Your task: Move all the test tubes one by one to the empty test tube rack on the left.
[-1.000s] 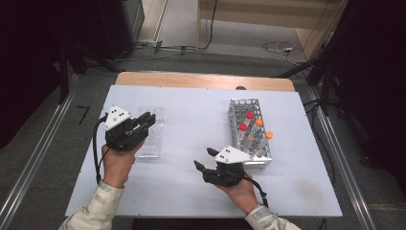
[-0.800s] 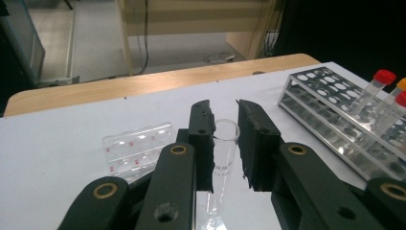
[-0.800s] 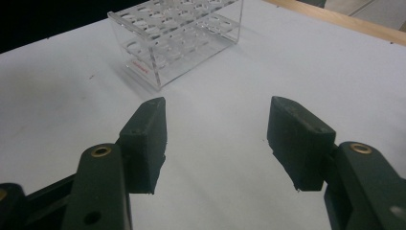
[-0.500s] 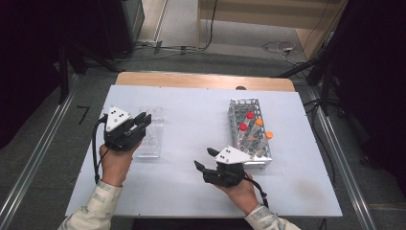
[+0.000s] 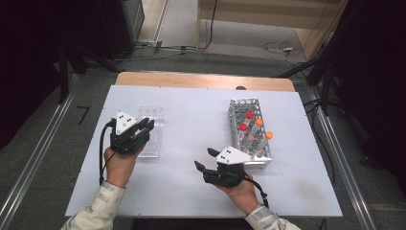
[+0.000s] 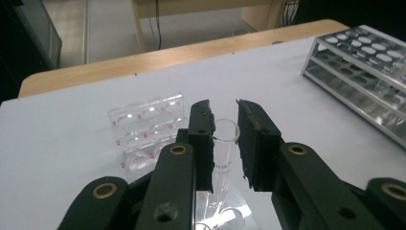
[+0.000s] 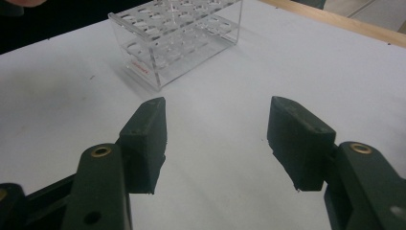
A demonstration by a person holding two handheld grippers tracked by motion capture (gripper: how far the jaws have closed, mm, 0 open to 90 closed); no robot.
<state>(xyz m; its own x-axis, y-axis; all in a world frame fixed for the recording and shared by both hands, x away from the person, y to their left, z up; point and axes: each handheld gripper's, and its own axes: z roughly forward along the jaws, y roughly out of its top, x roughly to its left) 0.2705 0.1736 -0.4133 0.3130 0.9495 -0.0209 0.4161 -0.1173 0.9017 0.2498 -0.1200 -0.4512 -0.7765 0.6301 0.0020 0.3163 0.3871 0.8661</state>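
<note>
A big white surface [image 5: 191, 143] is seen from above. The clear rack [image 5: 152, 129] is used here as the landmark for every place.

Far to the right of the clear rack, a metal rack [image 5: 249, 132] is set on the surface. Tubes with red and orange caps [image 5: 253, 125] are held upright in it, near its front end.

The clear rack itself is laid flat on the surface, with rows of round holes in its top. In the right gripper view it is seen past the jaws, well apart from them.

The left gripper [image 5: 139, 132] is held right over the front of the clear rack. Its jaws are clenched on a clear glass tube [image 6: 225, 143], which is kept upright between them, with its open mouth at the top.

The right gripper [image 5: 207, 160] is held low, well to the right of the clear rack and in front of the metal rack. Its jaws are released and spread wide, and bare white surface is seen between them.
</note>
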